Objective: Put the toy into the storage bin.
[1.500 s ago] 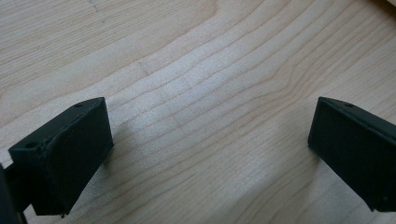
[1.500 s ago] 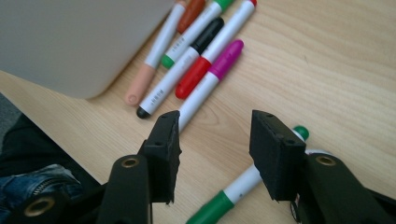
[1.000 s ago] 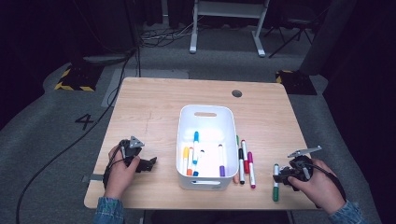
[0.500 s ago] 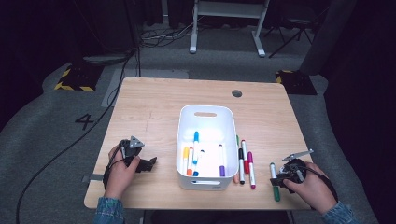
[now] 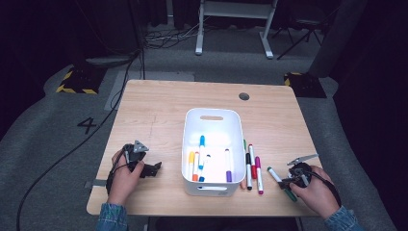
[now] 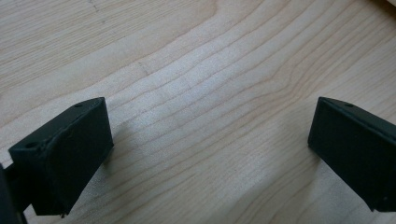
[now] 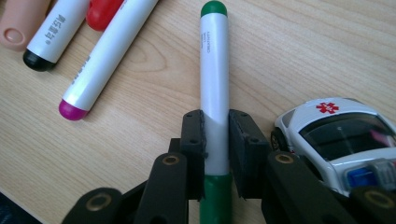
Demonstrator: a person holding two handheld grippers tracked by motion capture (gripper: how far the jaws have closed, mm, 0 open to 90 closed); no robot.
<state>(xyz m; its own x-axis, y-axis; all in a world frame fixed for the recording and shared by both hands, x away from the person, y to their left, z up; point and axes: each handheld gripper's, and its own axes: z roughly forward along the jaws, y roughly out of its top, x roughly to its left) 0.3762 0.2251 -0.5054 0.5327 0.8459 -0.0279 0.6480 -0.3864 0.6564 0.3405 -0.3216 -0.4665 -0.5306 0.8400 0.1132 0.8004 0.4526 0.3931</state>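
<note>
On the table (image 5: 154,103), right of the white bin (image 5: 212,123), my right hand-held gripper (image 7: 215,140) has just closed on the green marker (image 7: 214,74). Several markers already lie inside; four more wait beside it. My left hand-held gripper (image 6: 205,140) rests apart, empty.

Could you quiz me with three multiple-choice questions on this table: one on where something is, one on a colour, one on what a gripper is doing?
1. Where does the white bin stand?
A. mid-table
B. at the far left edge
C. on the floor

2. What colour are the ends of the marker in the right gripper?
A. blue
B. green
C. orange

3. How do the left gripper jaws stand?
A. shut on a marker
B. shut on a toy car
C. open over bare wood

Answers:
1 A, it sits mid-table in the high view.
2 B, cap and tail are green.
3 C, only table lies between them.
</note>
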